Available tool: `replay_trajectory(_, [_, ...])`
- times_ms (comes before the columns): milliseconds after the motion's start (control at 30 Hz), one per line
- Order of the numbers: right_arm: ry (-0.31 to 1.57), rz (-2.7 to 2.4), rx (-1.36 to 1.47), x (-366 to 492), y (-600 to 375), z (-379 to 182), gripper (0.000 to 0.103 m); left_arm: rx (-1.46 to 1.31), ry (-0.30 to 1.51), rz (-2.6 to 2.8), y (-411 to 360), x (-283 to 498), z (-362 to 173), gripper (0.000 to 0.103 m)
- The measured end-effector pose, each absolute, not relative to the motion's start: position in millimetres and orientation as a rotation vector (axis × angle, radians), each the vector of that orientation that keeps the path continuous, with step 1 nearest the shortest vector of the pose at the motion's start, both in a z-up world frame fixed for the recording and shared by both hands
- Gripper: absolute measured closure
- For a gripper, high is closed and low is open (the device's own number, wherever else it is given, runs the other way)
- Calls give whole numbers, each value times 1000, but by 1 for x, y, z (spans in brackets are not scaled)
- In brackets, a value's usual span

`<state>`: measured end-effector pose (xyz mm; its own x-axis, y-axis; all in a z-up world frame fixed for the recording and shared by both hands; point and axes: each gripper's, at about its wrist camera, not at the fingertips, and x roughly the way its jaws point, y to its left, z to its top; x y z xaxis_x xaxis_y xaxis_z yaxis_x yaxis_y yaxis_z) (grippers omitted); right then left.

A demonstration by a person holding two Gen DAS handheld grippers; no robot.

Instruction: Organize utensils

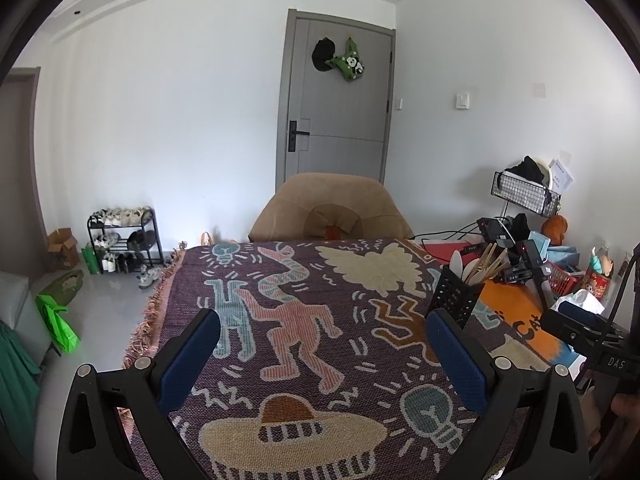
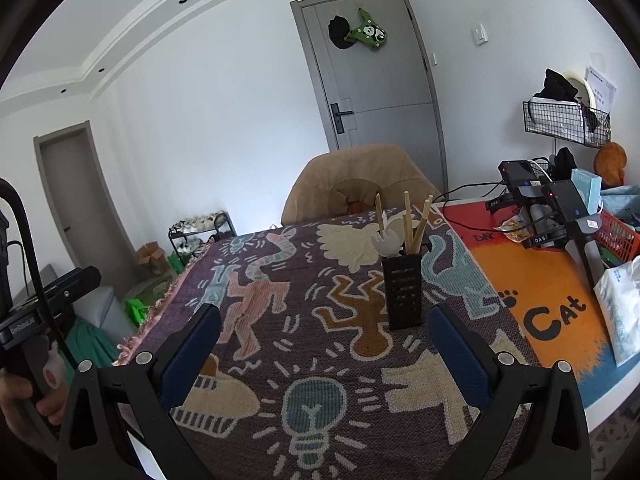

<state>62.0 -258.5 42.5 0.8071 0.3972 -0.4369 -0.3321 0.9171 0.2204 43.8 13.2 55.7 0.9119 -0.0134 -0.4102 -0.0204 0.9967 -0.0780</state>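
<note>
— Where are the utensils?

— All standing in the black slotted utensil holder point(image 2: 402, 290), upright on the patterned woven cloth point(image 2: 320, 320) toward its right side. From the right wrist view you can see pale wooden chopsticks point(image 2: 408, 220) and a white spoon point(image 2: 386, 234) sticking out of the top.

— And the grippers?

— The right gripper point(image 2: 324, 336) is spread wide with nothing between its blue-padded fingers point(image 2: 192, 344), hanging over the near part of the cloth; the holder stands farther off, between the fingertips and a bit right. The left gripper point(image 1: 320, 336) is just as wide apart and holds nothing, with the holder point(image 1: 456, 292) just past its right finger.

— Anything else nearby?

— A tan chair point(image 2: 360, 180) at the far edge, and an orange cat mat point(image 2: 540, 300) to the right of the cloth.
</note>
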Motion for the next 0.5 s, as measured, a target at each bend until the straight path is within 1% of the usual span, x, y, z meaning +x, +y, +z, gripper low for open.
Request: replay_trajectory(500, [503,389,130,64,-256,41,0,-82,412,12,16,39,56,0])
